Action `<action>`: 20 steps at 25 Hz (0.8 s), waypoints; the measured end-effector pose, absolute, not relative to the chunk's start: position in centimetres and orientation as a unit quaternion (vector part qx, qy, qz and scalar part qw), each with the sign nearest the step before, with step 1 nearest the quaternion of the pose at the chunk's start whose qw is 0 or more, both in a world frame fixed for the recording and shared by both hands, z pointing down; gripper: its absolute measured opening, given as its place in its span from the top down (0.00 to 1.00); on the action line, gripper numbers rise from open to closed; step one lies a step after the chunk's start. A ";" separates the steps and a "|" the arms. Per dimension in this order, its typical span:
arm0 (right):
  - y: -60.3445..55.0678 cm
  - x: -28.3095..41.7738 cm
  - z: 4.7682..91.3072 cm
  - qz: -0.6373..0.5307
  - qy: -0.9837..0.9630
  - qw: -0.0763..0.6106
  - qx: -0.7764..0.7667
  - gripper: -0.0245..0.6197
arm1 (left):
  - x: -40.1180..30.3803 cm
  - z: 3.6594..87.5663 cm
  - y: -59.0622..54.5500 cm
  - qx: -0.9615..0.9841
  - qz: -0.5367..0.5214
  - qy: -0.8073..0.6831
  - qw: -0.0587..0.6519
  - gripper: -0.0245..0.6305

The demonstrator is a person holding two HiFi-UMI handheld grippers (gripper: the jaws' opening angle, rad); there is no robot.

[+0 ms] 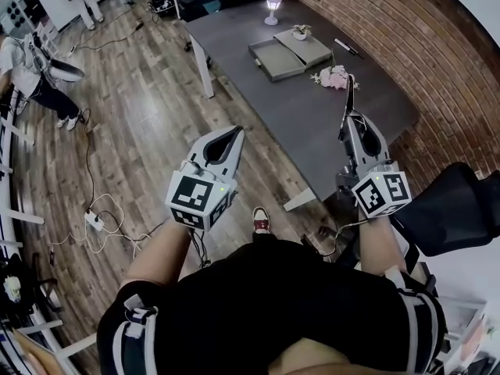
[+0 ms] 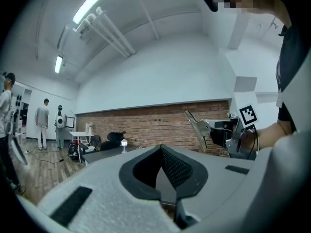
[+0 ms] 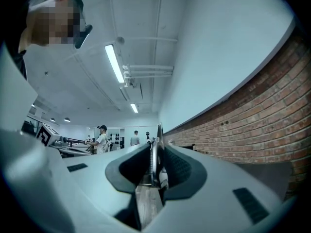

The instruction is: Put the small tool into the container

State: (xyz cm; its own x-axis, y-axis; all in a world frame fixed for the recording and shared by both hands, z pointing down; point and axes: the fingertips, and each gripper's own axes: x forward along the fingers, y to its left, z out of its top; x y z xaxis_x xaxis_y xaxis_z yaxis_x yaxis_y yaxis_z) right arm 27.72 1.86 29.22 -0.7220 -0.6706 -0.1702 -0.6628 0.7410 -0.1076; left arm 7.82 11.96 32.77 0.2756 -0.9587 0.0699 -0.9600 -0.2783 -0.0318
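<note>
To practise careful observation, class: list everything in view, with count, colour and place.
table: one, dark grey, beside brick wall
container: one, grey, open, on table
lamp: one, white, table's far end
potted plant: one, white pot, behind container
flowers: one bunch, pink, right of container
chair: one, black, at right
power strip: one, white, lower left
bystanders: at least two, far left
small tool: one, metallic, in right gripper
left gripper: one, grey, fingers together, empty
right gripper: one, grey, fingers shut on small tool
</note>
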 end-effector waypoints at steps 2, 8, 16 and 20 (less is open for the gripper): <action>0.3 27.3 29.0 -0.018 0.929 0.101 -0.356 0.83 | 7.8 32.8 10.2 0.800 0.039 -0.598 0.011 0.95; -5.0 27.0 27.9 -0.012 0.933 0.103 -0.346 0.82 | 8.8 31.7 4.3 0.807 0.039 -0.590 0.005 0.95; -10.8 27.0 27.1 -0.016 0.934 0.116 -0.336 0.82 | 8.7 30.9 -1.2 0.803 0.047 -0.594 -0.002 0.95; -12.6 26.2 26.9 -0.020 0.937 0.124 -0.326 0.82 | 8.4 30.5 -2.7 0.799 0.050 -0.599 -0.007 0.95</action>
State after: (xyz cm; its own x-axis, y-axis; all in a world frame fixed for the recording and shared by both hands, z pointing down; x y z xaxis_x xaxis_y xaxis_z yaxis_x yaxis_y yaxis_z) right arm 26.25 -12.61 26.90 -0.7570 -0.6158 -0.2184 -0.6058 0.7867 -0.1185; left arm 8.35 -2.75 30.54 0.2782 -0.9579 0.0714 -0.9564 -0.2831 -0.0714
